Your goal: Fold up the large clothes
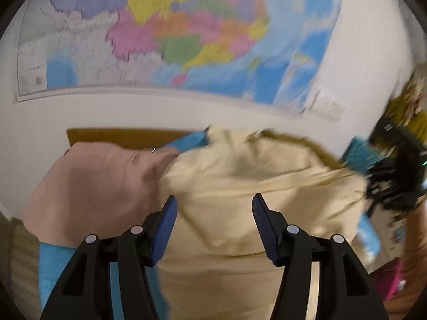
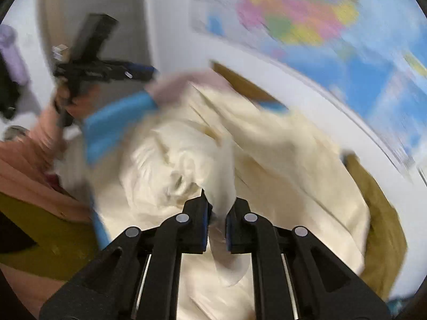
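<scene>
The garment [image 1: 240, 186] ahead of the left jaws is cream, joined to a dusty-pink part [image 1: 93, 186] and bright blue bands [image 1: 186, 141]. The surface [image 1: 120, 136] beyond is mustard-brown. The map [image 1: 173, 32] above shows pink, yellow, green, orange and blue patches on a white wall [image 1: 160, 112]. Both grippers [image 1: 214, 226] [image 2: 217, 213] are black with blue pads.

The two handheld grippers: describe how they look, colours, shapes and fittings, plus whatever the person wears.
Each gripper, left and right, is a black plastic frame with two angular fingers, silver round pivot pins and blue ribbed pads. The right one also shows bright metal rails. Seen from the other view, the left is a black pistol-grip handle with a boxy top. The clothing looks pinkish; blur hides detail.
</scene>
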`<state>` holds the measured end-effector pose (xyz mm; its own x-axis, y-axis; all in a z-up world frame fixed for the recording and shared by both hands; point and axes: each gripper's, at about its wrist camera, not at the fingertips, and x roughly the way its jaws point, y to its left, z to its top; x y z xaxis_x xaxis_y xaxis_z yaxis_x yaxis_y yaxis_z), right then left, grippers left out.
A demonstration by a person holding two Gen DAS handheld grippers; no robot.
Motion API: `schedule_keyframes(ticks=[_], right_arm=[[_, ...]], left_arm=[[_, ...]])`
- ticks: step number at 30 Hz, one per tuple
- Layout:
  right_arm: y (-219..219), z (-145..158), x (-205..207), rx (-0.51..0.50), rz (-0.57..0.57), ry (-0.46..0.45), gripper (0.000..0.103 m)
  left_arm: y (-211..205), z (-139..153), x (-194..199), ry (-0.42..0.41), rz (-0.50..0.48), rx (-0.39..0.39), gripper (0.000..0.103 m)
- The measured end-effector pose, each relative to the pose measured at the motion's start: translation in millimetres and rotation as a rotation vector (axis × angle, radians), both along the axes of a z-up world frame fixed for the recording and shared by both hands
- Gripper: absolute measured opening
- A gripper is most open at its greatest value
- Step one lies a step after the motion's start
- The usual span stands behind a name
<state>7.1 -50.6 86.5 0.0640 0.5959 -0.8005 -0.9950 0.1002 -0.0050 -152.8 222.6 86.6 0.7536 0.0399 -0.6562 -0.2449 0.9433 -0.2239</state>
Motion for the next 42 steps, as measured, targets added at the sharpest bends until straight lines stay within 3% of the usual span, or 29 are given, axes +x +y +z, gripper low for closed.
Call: schedule_keyframes(ticks=[2, 4, 6, 7, 9, 11, 13, 16, 19, 22, 23, 24, 25, 26, 28, 31, 33, 35, 36, 42], right_arm=[[-7.5, -29.8, 13.3, -0.058, -0.05, 0.002, 0.014], [-13.2, -52.9, 23.3, -0.07, -0.088, 0.045, 0.017], [-16.2, -67.8, 30.1, -0.056, -0.132, 0.056, 0.036], [-22.2, -75.3, 35.7, -0.038, -0.166, 0.069, 0.053], [-34.1, -74.4, 45.0, 0.023, -0.188, 0.105, 0.057], [-52.3, -69.7, 52.7, 0.084, -0.202, 0.125, 0.073], [-61.6, -69.4, 45.4, 0.129, -0.199, 0.123, 0.083], [-65.1, -84.3, 45.6, 0.139, -0.202, 0.105, 0.086], [-53.5, -106.2, 64.0, 0.153, -0.279, 0.197, 0.079], [-41.6, -120.6, 87.7, 0.154, -0.352, 0.292, 0.053], [-39.7, -122.9, 94.3, 0.15, -0.37, 0.326, 0.052], [-39.5, -123.2, 101.1, 0.161, -0.391, 0.355, 0.052], [-41.5, -122.1, 104.0, 0.173, -0.407, 0.363, 0.057], [-44.9, -120.3, 107.1, 0.188, -0.433, 0.37, 0.069], [-50.9, -118.6, 111.3, 0.206, -0.492, 0.359, 0.078], [-45.9, -129.0, 114.0, 0.165, -0.517, 0.375, 0.081], [-39.2, -136.7, 112.4, 0.145, -0.501, 0.383, 0.065], [-38.2, -140.0, 116.3, 0.132, -0.508, 0.39, 0.016], [-42.7, -136.2, 117.0, 0.149, -0.505, 0.387, 0.006], [-88.2, -71.3, 119.0, 0.344, -0.564, 0.272, 0.004]], left_arm=[[1.4, -21.6, 15.5, 0.069, 0.01, 0.016, 0.058], [-2.1, -44.1, 36.3, 0.152, 0.011, 0.086, 0.07], [-4.0, -60.9, 50.9, 0.209, 0.015, 0.135, 0.074], [-4.3, -68.7, 60.1, 0.239, 0.01, 0.16, 0.076], [-4.6, -77.3, 70.5, 0.272, 0.014, 0.204, 0.079], [0.1, -83.2, 79.3, 0.285, 0.022, 0.208, 0.079], [7.8, -85.1, 81.6, 0.271, 0.045, 0.179, 0.069], [17.6, -87.9, 85.8, 0.257, 0.069, 0.149, 0.057], [24.4, -90.5, 89.2, 0.255, 0.102, 0.12, 0.043], [27.2, -87.6, 90.3, 0.242, 0.119, 0.1, 0.035], [27.8, -85.9, 90.9, 0.235, 0.127, 0.093, 0.033], [29.4, -83.3, 90.7, 0.225, 0.133, 0.087, 0.03], [31.1, -80.8, 90.4, 0.215, 0.14, 0.082, 0.028], [33.0, -79.3, 90.0, 0.205, 0.147, 0.075, 0.028], [34.8, -78.9, 90.5, 0.195, 0.152, 0.065, 0.027], [34.9, -81.0, 94.0, 0.194, 0.155, 0.077, 0.027], [34.5, -82.1, 96.7, 0.197, 0.159, 0.088, 0.027], [33.8, -82.7, 98.0, 0.198, 0.171, 0.1, 0.027], [33.4, -82.8, 98.2, 0.198, 0.17, 0.104, 0.027], [28.6, -70.5, 97.4, 0.143, 0.135, 0.058, 0.027]])
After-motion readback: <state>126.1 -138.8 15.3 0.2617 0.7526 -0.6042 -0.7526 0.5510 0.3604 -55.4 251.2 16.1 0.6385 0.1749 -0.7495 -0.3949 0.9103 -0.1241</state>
